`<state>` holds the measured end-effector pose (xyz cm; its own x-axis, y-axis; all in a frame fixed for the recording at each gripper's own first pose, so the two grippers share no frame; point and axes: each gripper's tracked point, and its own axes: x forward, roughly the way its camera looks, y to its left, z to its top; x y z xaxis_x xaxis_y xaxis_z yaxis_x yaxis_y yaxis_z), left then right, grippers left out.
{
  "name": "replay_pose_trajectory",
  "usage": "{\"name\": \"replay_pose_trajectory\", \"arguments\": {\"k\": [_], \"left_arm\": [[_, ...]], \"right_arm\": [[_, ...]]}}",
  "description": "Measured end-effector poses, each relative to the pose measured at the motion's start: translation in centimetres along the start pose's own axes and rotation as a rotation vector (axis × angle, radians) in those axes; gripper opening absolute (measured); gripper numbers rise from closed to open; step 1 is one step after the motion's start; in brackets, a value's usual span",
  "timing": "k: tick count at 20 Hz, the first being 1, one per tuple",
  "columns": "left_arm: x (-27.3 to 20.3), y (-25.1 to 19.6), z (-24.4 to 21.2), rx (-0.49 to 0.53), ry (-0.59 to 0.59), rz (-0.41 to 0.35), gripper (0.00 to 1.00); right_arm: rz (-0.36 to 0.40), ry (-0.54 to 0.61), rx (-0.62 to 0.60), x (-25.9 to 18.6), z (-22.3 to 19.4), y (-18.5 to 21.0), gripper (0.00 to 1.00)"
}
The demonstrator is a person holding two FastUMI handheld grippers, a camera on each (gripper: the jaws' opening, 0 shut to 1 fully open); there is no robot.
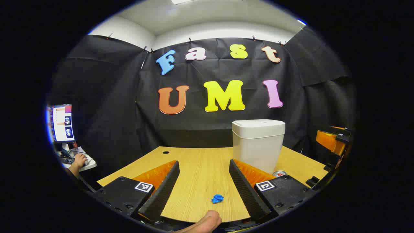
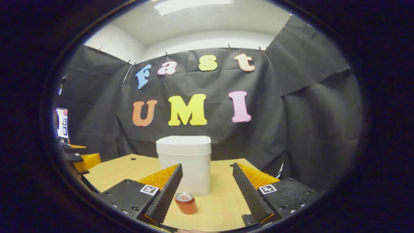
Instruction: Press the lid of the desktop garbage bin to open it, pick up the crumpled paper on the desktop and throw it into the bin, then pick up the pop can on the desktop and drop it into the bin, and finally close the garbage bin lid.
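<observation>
In the left gripper view, the small crumpled ball of blue paper (image 1: 217,198) lies low in the frame, just right of centre, on the pale wood-grain desktop (image 1: 200,168). It looks feather-light and soft, so a pinch across its middle should do, though it may skid on the smooth wood. The left gripper (image 1: 203,184) stands wide open and holds nothing, the paper between its fingers but apart from both.

In the right gripper view, the red pop can with a silver top (image 2: 186,203) stands upright at lower centre. Likely light, thin-walled and slick, it is best squeezed gently across its round side. The right gripper (image 2: 207,191) is also spread wide and empty, the can close beside its left finger.

Farther back, at mid-frame, the white plastic desktop garbage bin (image 2: 184,165) stands with its lid (image 2: 183,141) down.
</observation>
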<state>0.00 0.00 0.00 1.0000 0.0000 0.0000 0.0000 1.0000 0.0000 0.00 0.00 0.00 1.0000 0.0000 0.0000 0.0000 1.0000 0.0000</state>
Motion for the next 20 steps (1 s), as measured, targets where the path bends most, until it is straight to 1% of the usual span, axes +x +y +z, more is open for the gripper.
{"name": "replay_pose_trajectory", "arguments": {"k": [1,2,3,4,6,7,8,9,10,12,13,14,15,16,17,20], "left_arm": [[-0.3,0.3,0.0,-0.003,-0.011,-0.007,0.99],[-0.6,0.5,0.0,-0.002,-0.017,-0.016,0.99],[-0.6,1.2,0.1,0.003,-0.014,-0.007,0.99],[-0.7,2.0,0.0,0.009,-0.015,0.002,0.99],[-0.9,2.8,0.7,0.006,-0.039,0.011,0.99],[-0.8,3.2,0.7,-0.005,-0.037,0.017,0.99],[-0.8,3.1,0.6,-0.015,-0.036,0.009,0.99],[-0.6,2.8,0.4,-0.017,-0.028,-0.003,0.99],[-0.4,2.7,-0.1,-0.016,-0.014,-0.008,0.99],[-0.2,2.7,-0.7,-0.012,0.006,-0.014,0.99],[-0.1,2.6,-0.7,-0.012,0.009,-0.013,0.99],[-0.1,2.8,-0.9,-0.015,0.017,-0.008,0.99],[0.0,2.9,-1.2,-0.016,0.024,-0.007,0.99],[0.1,2.7,-1.3,-0.017,0.029,-0.008,0.99],[0.2,2.5,-1.4,-0.018,0.038,-0.008,0.99],[0.4,2.1,-2.0,-0.018,0.056,-0.017,0.99]], "right_arm": [[-0.012,-0.008,-0.024,-0.2,0.2,0.4,0.96],[-0.020,-0.010,-0.037,-0.4,0.1,1.1,0.93],[-0.020,-0.008,-0.039,-0.6,0.1,1.8,0.93],[-0.015,-0.004,-0.038,-0.6,0.0,2.6,0.96],[-0.006,0.005,-0.020,-0.6,-0.2,4.0,0.96],[-0.010,-0.007,-0.020,-0.4,-0.1,4.7,0.96],[-0.024,-0.025,-0.036,-0.3,0.3,4.8,0.98],[-0.029,-0.036,-0.048,-0.2,0.6,5.4,0.97],[-0.018,-0.036,-0.050,-0.1,0.3,6.5,0.95],[0.018,-0.021,-0.043,0.0,0.0,8.1,0.95],[0.023,-0.024,-0.046,-0.1,0.2,8.3,0.95],[0.023,-0.027,-0.055,-0.2,0.4,8.3,0.98],[0.023,-0.029,-0.065,-0.3,0.4,8.4,0.95],[0.027,-0.025,-0.069,-0.3,0.1,8.7,0.95],[0.034,-0.018,-0.069,-0.3,-0.1,8.9,0.98],[0.040,0.009,-0.066,-0.2,-1.0,9.0,0.95]]}}
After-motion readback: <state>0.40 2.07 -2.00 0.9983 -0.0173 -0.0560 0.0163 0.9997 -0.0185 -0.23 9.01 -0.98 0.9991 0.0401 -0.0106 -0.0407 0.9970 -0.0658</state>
